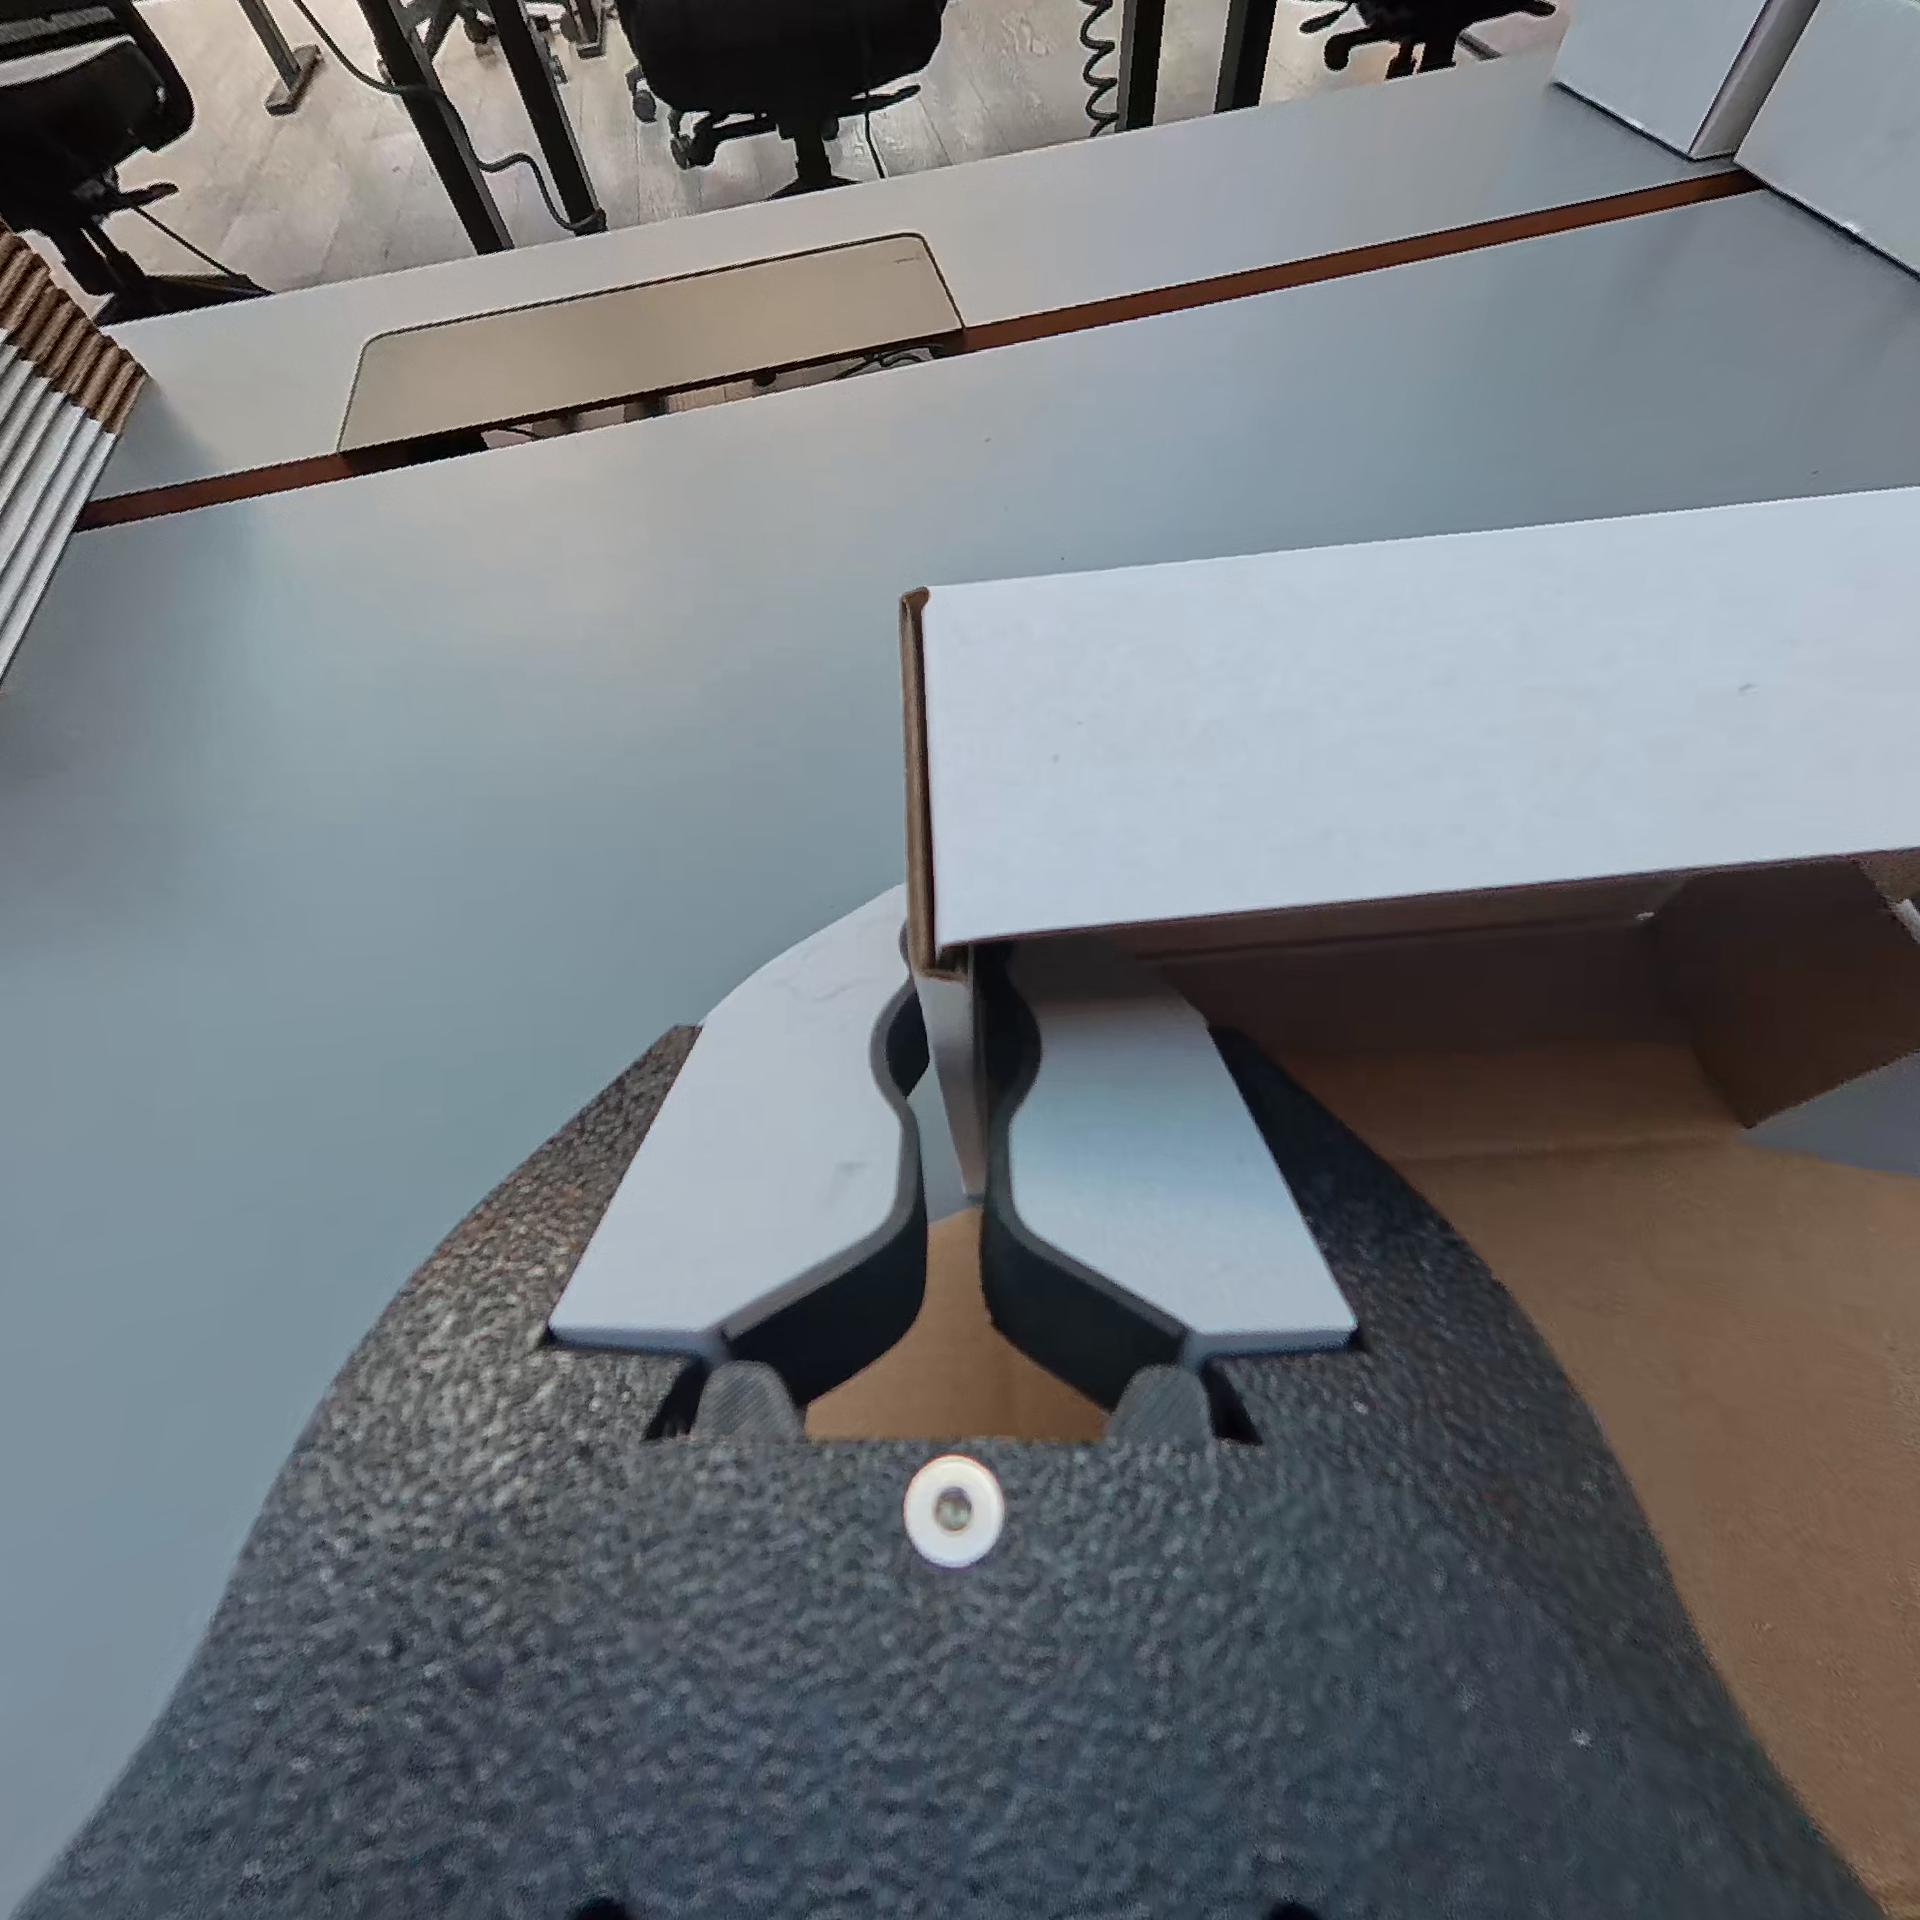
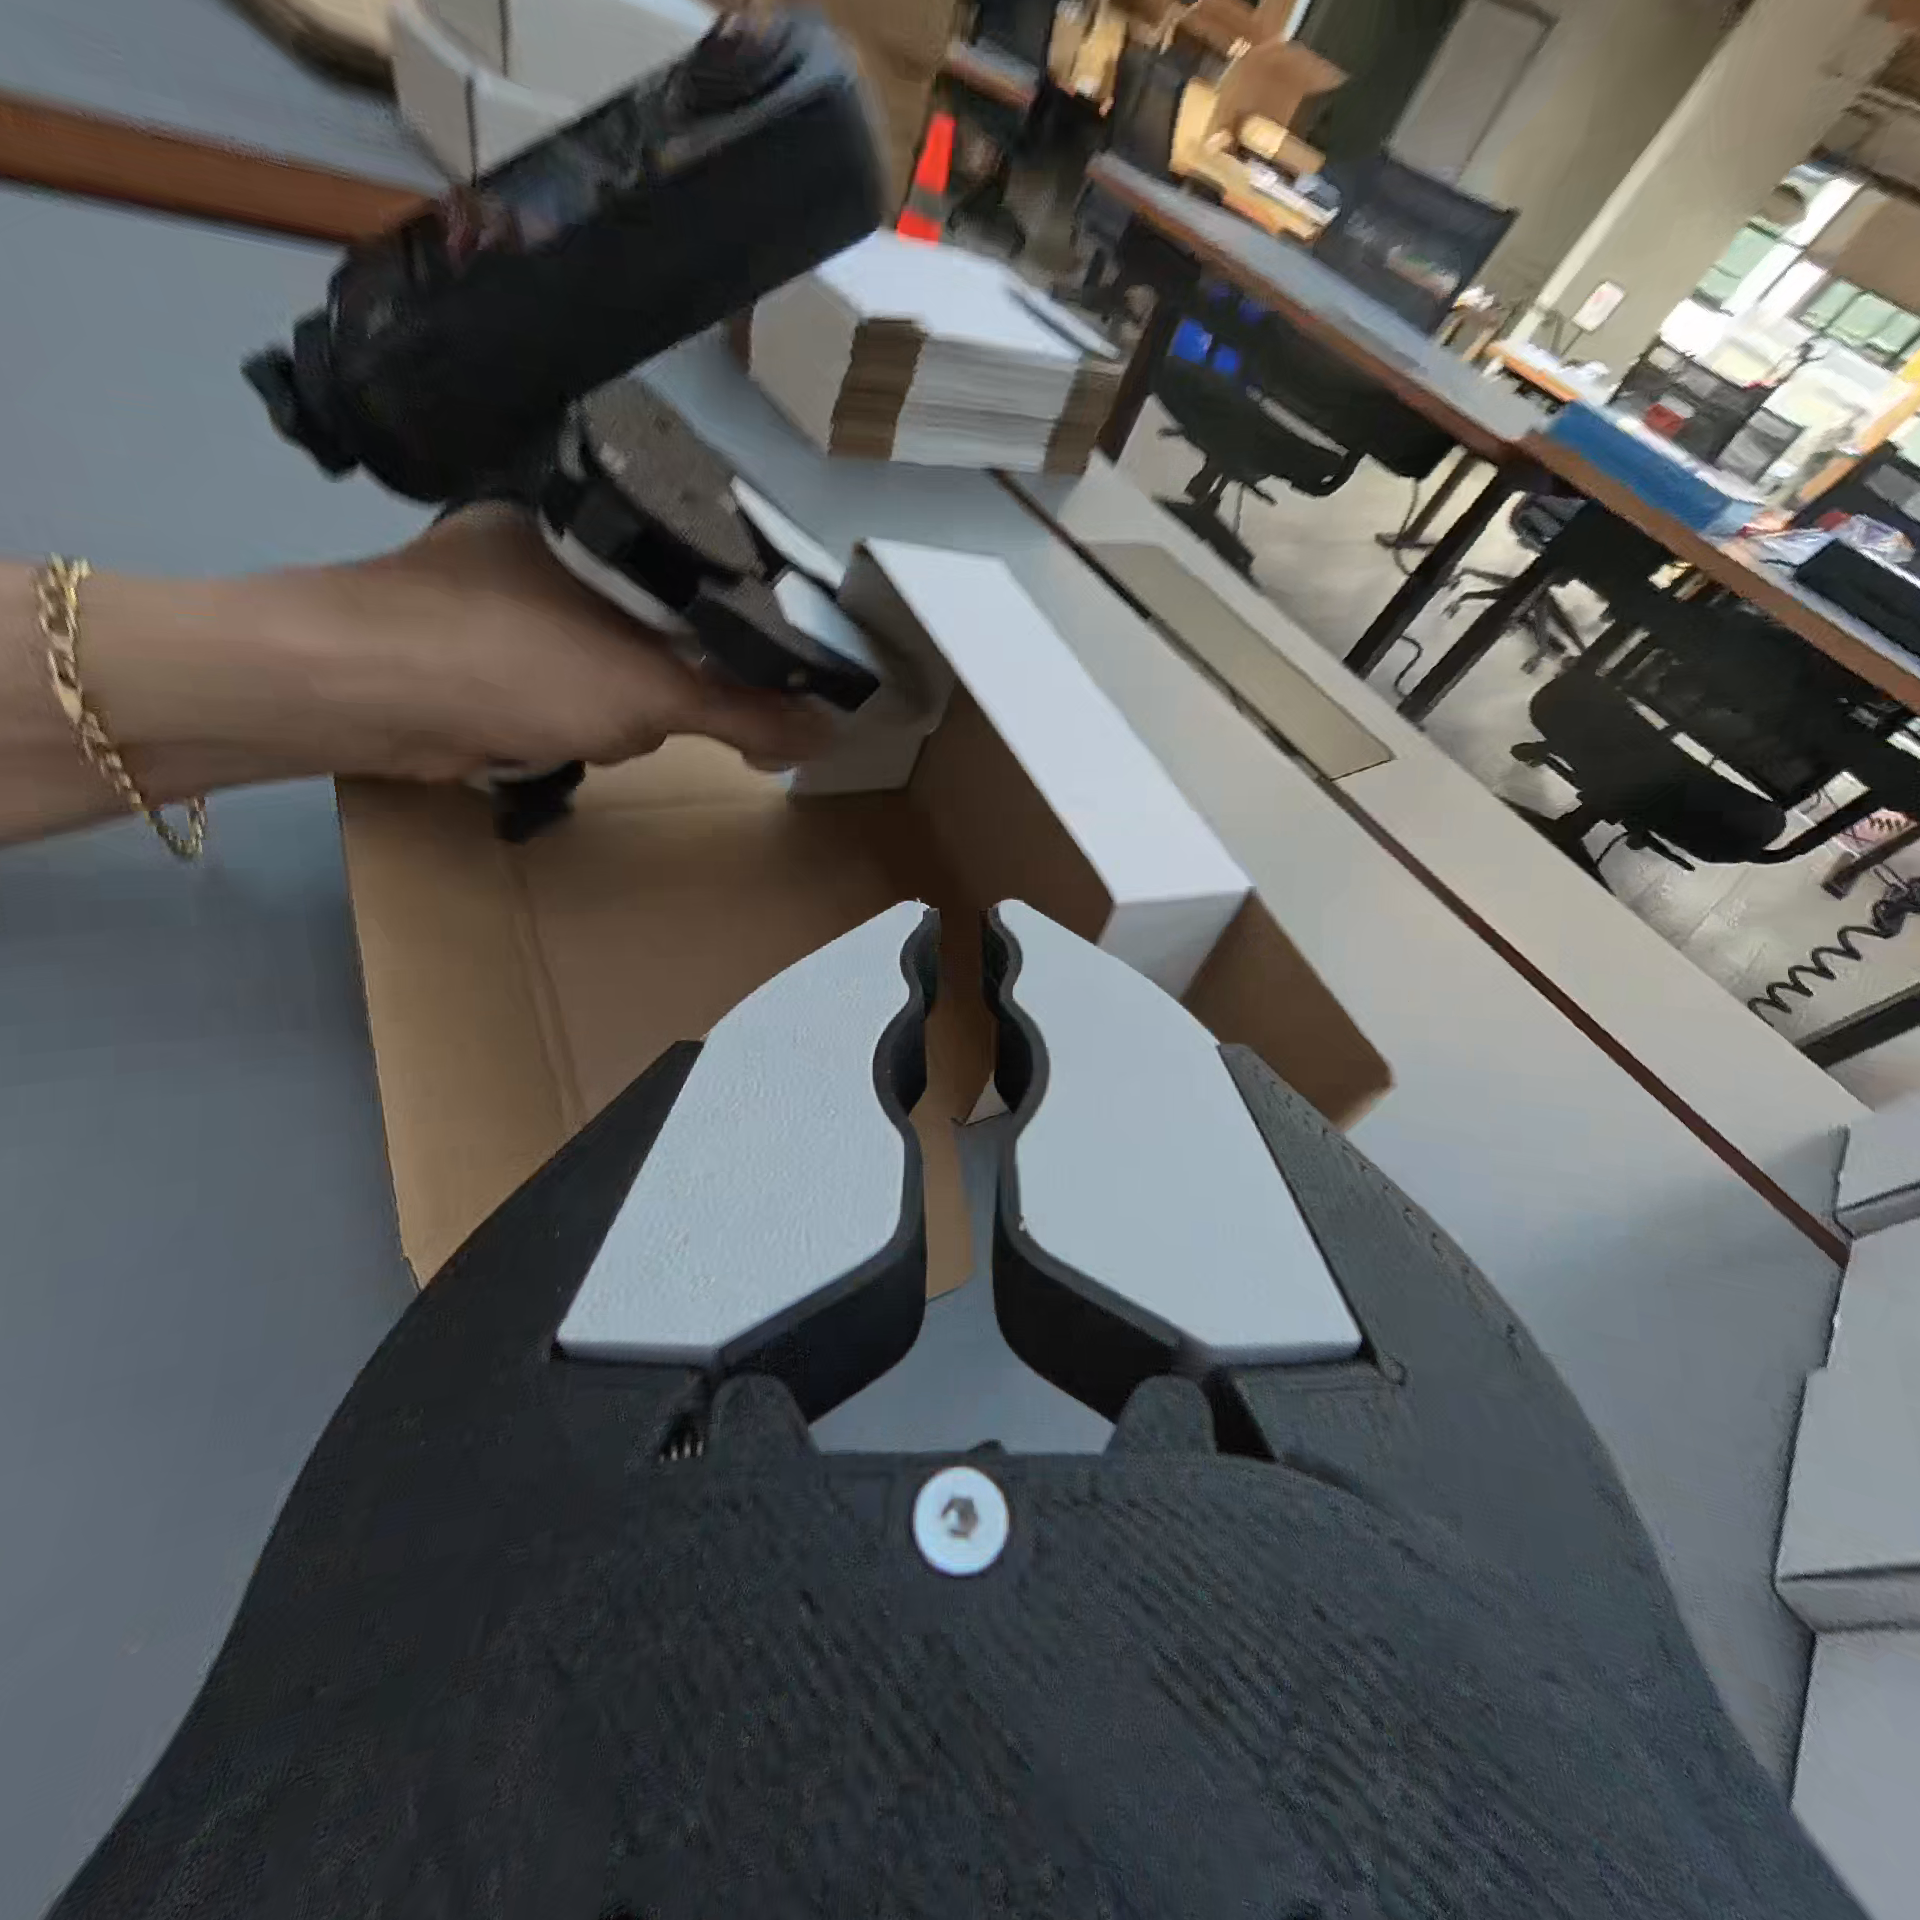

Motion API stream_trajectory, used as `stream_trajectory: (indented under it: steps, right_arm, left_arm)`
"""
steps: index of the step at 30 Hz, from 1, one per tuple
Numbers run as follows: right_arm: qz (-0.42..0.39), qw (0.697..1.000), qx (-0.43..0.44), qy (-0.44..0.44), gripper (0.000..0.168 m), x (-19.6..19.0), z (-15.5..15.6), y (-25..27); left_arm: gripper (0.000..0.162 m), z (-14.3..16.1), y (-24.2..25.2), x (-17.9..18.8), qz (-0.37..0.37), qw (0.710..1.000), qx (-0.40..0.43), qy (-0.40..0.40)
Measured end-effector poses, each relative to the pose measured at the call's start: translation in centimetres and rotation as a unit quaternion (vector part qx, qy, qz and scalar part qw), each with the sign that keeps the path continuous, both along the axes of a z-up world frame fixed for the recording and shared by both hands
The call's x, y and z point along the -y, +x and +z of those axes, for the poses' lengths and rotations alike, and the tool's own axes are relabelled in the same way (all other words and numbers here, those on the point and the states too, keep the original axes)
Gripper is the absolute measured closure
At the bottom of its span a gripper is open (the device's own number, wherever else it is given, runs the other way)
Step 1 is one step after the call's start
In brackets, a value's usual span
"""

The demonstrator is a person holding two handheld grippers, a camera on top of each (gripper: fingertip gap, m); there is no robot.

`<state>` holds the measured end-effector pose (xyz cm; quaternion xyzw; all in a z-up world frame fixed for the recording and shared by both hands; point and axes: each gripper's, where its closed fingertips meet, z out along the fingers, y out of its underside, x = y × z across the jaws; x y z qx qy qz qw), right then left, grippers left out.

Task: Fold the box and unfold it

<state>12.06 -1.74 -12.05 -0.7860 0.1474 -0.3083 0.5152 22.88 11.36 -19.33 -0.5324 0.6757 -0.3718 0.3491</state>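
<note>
A cardboard box [image 1: 1403, 727], white outside and brown inside, lies partly folded on the grey table. Its long far wall stands up; the brown base [image 1: 1558, 1351] lies flat. My left gripper [image 1: 961, 997] is shut on the white end flap at the wall's left corner. In the right wrist view the same box [image 2: 1060, 748] has its base [image 2: 623, 987] spread flat, and the left gripper [image 2: 842, 655], held by a hand with a gold bracelet, pinches the far corner. My right gripper [image 2: 961, 925] hovers over the box's near end, jaws almost together, with nothing seen between them.
A stack of flat box blanks [image 2: 935, 364] lies on the far side of the table, also at the left edge of the left wrist view [image 1: 52, 416]. Folded white boxes [image 2: 1870, 1455] stand at the right. A second desk with a beige cover plate [image 1: 644, 332] lies beyond, with office chairs [image 1: 769, 62] behind it.
</note>
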Motion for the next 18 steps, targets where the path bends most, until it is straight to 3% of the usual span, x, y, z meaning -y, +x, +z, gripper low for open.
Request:
stream_trajectory:
  steps: [3,5,7,12,14,18]
  right_arm:
    - [-0.118,0.985,0.031,0.126,0.163,6.8,4.5,1.8]
    - [-0.168,0.975,0.017,0.143,0.161,10.1,4.4,3.3]
    - [-0.201,0.971,-0.027,0.129,0.148,11.8,2.7,5.3]
    - [-0.192,0.970,-0.078,0.126,0.136,11.8,-1.0,10.2]
    - [-0.162,0.972,-0.110,0.126,0.126,11.2,-2.6,11.7]
    - [-0.087,0.981,-0.137,0.106,0.122,9.2,-4.6,12.2]
  left_arm:
    - [0.157,0.0,0.0,0.0,-0.003,1.000,0.003,0.004]
    - [0.157,0.0,-0.1,0.0,-0.006,1.000,0.003,0.004]
    - [0.157,0.0,-0.1,0.0,-0.009,1.000,0.003,0.003]
    - [0.156,0.0,0.0,0.0,-0.012,1.000,0.001,0.003]
    - [0.156,0.0,0.0,0.0,-0.014,1.000,-0.002,0.002]
    - [0.157,-0.1,0.1,0.0,-0.016,1.000,-0.008,0.003]
